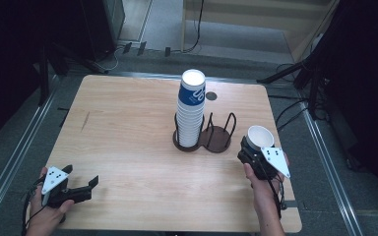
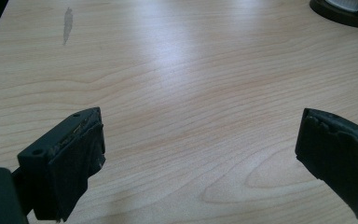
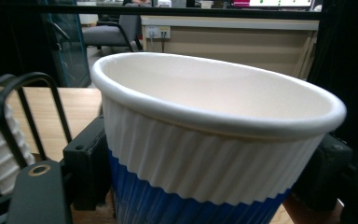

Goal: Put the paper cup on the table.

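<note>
At the right side of the light wooden tabletop (image 1: 128,142), the right gripper (image 1: 256,147) held a single ribbed paper cup, white above and blue below (image 1: 259,136). Its black fingers (image 3: 86,158) were clamped against opposite sides of the cup wall, below the rolled rim. The cup stood mouth up, with its long axis close to vertical and tilted slightly; in the right gripper view its rim (image 3: 214,116) sloped down toward the right. The cup was just beside the dark wire two-ring cup holder (image 1: 218,137), on its right, and apart from it. One ring of the holder carried a tall stack of ribbed white and blue paper cups (image 1: 191,110), which stood upright with its closed end on top. The other ring was unoccupied. At the near left corner of the tabletop, the left gripper (image 1: 81,184) lay low over the wood, well apart from the holder. Its fingers (image 2: 74,158) were spread wide with nothing between them.
</note>
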Demonstrator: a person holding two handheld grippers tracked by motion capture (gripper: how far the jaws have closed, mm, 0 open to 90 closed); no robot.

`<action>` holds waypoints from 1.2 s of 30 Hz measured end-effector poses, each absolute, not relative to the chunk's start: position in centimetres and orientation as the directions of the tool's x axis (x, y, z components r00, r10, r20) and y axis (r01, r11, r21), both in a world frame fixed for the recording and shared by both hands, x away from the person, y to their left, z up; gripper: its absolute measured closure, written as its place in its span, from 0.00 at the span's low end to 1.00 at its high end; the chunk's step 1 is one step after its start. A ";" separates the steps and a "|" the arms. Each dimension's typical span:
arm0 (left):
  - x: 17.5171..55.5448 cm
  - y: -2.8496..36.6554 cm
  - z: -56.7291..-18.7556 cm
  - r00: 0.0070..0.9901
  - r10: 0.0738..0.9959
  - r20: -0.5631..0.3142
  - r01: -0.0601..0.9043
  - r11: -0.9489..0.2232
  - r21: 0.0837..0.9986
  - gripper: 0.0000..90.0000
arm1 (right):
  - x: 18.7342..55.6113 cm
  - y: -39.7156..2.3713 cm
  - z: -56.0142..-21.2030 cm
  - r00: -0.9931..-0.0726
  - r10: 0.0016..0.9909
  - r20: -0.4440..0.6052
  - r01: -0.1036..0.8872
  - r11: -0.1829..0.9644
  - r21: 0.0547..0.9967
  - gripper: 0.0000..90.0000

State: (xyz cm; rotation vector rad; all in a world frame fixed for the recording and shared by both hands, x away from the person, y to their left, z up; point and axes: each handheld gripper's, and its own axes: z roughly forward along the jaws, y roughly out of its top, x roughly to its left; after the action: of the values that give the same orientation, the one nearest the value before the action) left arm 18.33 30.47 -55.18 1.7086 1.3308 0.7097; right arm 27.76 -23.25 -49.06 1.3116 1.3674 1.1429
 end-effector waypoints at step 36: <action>18.4 30.6 -55.2 0.279 0.958 -0.070 0.491 -0.079 0.868 0.02 | 32.0 -24.1 -52.6 0.006 0.998 -0.064 0.230 0.061 0.971 0.23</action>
State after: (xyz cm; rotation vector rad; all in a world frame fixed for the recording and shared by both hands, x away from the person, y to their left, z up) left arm 18.36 30.57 -55.18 1.7044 1.3342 0.6957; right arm 31.99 -24.11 -52.60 1.3349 1.3968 1.0334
